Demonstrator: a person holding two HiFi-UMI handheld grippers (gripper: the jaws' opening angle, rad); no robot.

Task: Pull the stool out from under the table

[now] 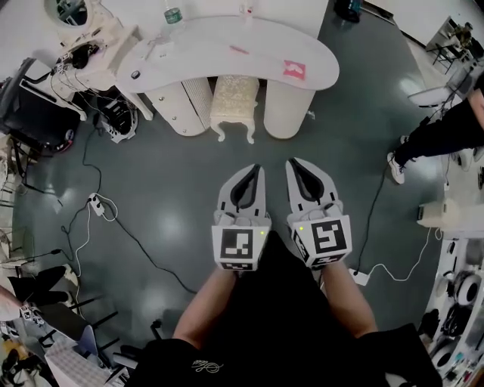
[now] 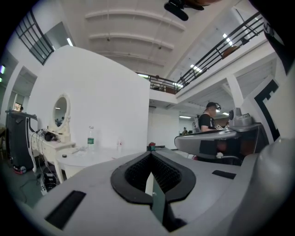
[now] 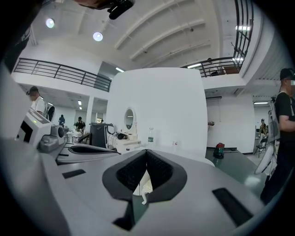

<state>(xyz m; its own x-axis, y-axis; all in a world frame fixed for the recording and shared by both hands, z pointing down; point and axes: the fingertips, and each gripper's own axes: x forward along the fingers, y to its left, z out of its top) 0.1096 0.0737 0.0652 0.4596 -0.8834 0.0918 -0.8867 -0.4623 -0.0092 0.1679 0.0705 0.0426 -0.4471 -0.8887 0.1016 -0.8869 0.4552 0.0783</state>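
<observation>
Head view puts the stool (image 1: 234,106) at twelve o'clock from both tongs, tucked under the front edge of the white curved table (image 1: 212,54) and standing between its pale pedestals, with only the front part of its cream padded seat and two carved front legs showing. The left gripper (image 1: 250,174) and right gripper (image 1: 296,169) sit side by side at about six o'clock of the picture, each with its jaws pressed together and nothing between them, well apart from the stool across bare floor (image 1: 166,189). The stool looks like a stiff, carved frame under a soft cushion, probably light enough to drag, and the smooth floor should let its feet slide. The cushion would give under the pads, so the firmer hold is likely the front rail just below the seat or the top of a front leg (both pairs of jaws would have to open first). A pull taken low and straight toward six o'clock should keep it from tipping or catching a pedestal. Counted: one stool, one table, two grippers, one bottle (image 1: 173,15) on the tabletop at eleven o'clock, and one person (image 1: 442,132) standing at three o'clock.
</observation>
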